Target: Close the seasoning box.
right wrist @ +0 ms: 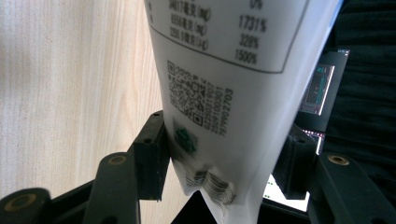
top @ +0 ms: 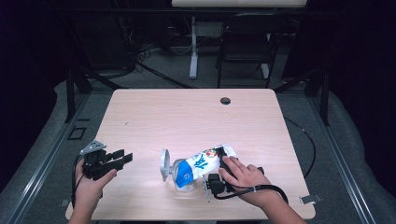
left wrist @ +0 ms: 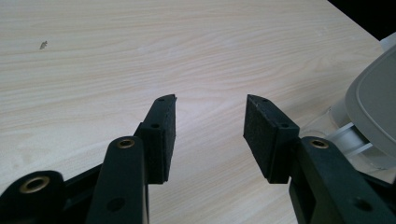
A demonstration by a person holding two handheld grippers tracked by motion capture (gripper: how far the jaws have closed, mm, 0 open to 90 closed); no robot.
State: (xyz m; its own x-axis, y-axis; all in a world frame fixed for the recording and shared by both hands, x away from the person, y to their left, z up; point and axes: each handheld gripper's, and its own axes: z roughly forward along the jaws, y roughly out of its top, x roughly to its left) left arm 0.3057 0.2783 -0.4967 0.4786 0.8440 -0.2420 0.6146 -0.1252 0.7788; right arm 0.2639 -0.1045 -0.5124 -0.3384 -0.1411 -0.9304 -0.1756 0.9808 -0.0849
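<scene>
**Pouch held over jar mouth**

While the right gripper (top: 223, 164) pinches the pouch (top: 201, 163), its long axis slants toward the jar (top: 183, 175) at its lower end.

Left gripper (left wrist: 210, 135): spread, empty, jar lid (left wrist: 373, 105) to its right.

Right gripper view: pouch (right wrist: 233, 93) clamped.

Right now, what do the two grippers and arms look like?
Both grippers, left and right, are black with flat black pads and brass-coloured pivots. The left carries a grey three-cornered plate; a black cable loops from the right. Forearms are bare, no sleeves.

"1731%", "328%", "1500%" on bag (right wrist: 219, 84)
</scene>
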